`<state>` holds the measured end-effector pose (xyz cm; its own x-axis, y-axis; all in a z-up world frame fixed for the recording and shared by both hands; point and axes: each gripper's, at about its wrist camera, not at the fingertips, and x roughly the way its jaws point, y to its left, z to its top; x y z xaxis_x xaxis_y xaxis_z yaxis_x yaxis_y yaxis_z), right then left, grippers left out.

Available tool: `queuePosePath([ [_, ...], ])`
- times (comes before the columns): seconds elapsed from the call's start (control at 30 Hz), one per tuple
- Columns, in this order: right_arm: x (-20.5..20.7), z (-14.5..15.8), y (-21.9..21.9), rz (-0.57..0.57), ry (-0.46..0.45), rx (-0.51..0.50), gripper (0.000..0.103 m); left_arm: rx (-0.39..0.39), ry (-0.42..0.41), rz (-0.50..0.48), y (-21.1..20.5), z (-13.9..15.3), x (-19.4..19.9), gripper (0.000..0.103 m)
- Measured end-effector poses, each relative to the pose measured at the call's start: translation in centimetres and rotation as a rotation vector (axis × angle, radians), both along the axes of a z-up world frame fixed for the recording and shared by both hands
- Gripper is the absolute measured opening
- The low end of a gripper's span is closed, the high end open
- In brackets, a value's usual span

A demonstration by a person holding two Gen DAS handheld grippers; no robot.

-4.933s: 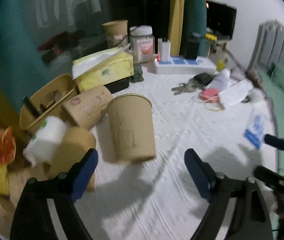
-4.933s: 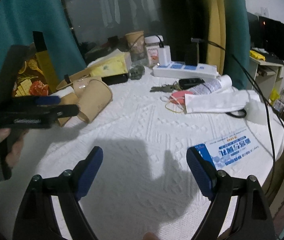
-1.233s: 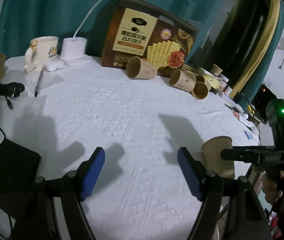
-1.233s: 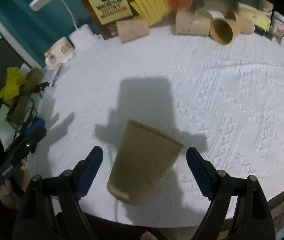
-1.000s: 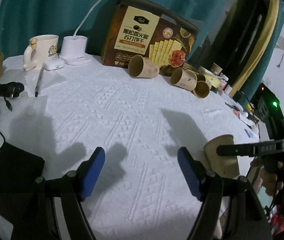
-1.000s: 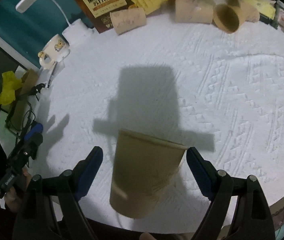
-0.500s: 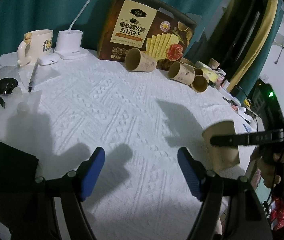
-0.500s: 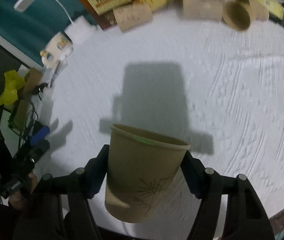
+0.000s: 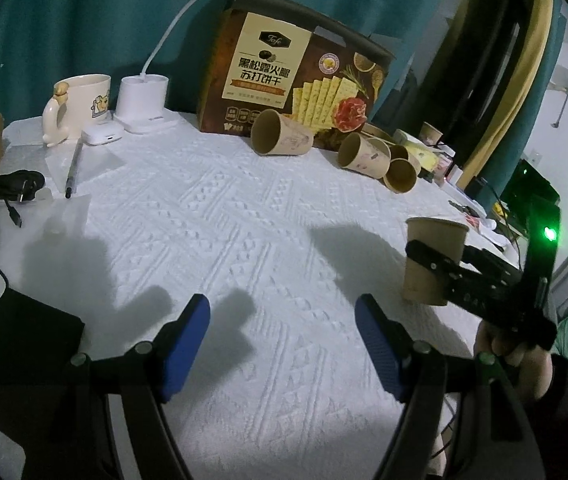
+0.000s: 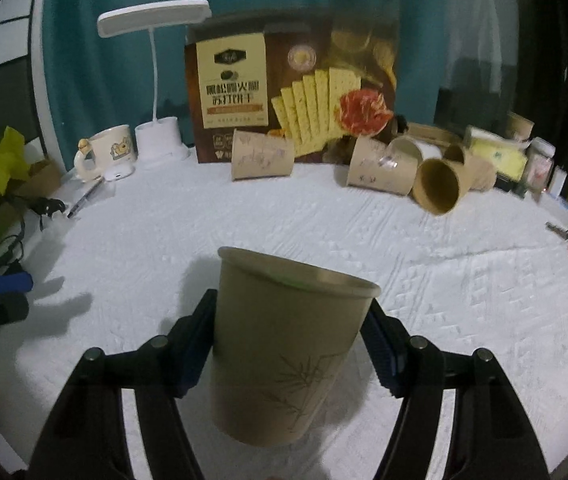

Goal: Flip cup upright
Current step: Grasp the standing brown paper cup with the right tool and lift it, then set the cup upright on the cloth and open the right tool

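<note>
Right tongs clamped on paper cup, mouth up, above white tabletop near front edge, ready for setting down. Left tongs apart, empty, kept aside.

In the right wrist view, a cup is sitting mouth-up between the fingers at 6 o'clock on the bench. A cracker box is standing at 12 o'clock along the far edge, with one toppled cup lying before it and more toppled cups lying at 2 o'clock. A lamp and a mug are standing at 10 o'clock, left of the box.
</note>
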<state>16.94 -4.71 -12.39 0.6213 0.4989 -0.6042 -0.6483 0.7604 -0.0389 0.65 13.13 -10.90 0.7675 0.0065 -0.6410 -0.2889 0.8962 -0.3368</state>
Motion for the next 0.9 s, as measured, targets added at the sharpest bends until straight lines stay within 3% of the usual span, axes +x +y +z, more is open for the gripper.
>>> queuePosePath([
  [0.53, -5.3, -0.8, -2.7, 0.034, -0.094, 0.003, 0.065, 0.022, 0.015, -0.06, -2.7, 0.2, 1.1, 0.075],
  [0.9, -5.9, -1.2, -4.2, 0.025, -0.066, -0.003, 0.067, 0.042, 0.025, -0.091, -4.6, 0.6, 1.3, 0.075],
])
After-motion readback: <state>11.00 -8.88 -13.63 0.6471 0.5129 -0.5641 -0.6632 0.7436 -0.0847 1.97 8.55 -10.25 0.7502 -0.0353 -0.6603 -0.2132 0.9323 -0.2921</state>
